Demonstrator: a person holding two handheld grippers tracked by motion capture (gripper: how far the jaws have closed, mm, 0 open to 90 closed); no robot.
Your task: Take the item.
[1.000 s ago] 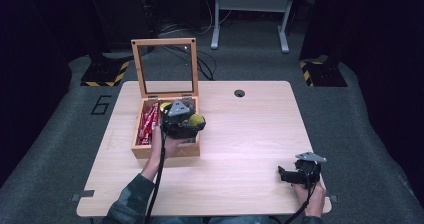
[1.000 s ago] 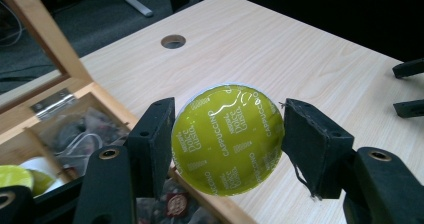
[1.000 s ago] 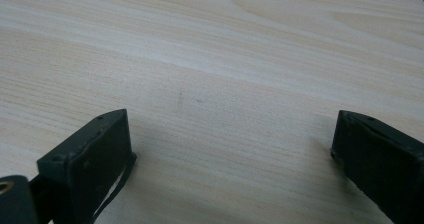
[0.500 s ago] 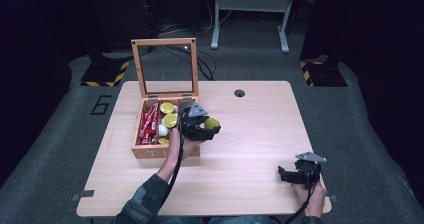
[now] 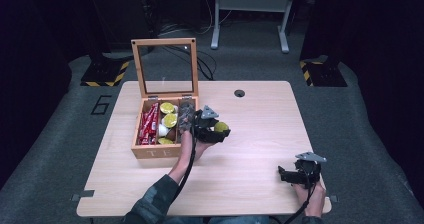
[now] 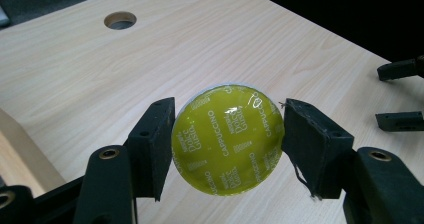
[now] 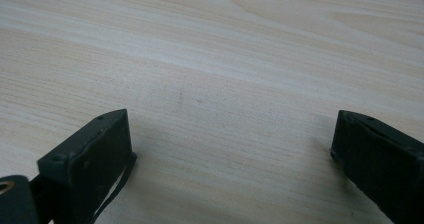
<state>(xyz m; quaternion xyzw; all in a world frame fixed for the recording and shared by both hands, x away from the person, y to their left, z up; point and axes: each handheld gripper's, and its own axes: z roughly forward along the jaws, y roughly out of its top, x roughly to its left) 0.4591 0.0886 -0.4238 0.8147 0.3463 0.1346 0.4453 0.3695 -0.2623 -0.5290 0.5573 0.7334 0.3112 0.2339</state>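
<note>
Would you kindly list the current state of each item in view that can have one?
Wooden box: lid up, compartments partly filled.
Green capsule: clamped between the jaws, foil lid intact, off the table.
Left hand-held gripper: shut on the green capsule, just right of the box.
Right hand-held gripper: open, nothing between its jaws, low over the table.

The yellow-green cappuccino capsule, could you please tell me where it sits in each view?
High view: cappuccino capsule right of the wooden box, in the left gripper.
Left gripper view: centre, clamped between both jaws.
Right gripper view: not in it.
Shared landmark: the table's round hole.
</note>
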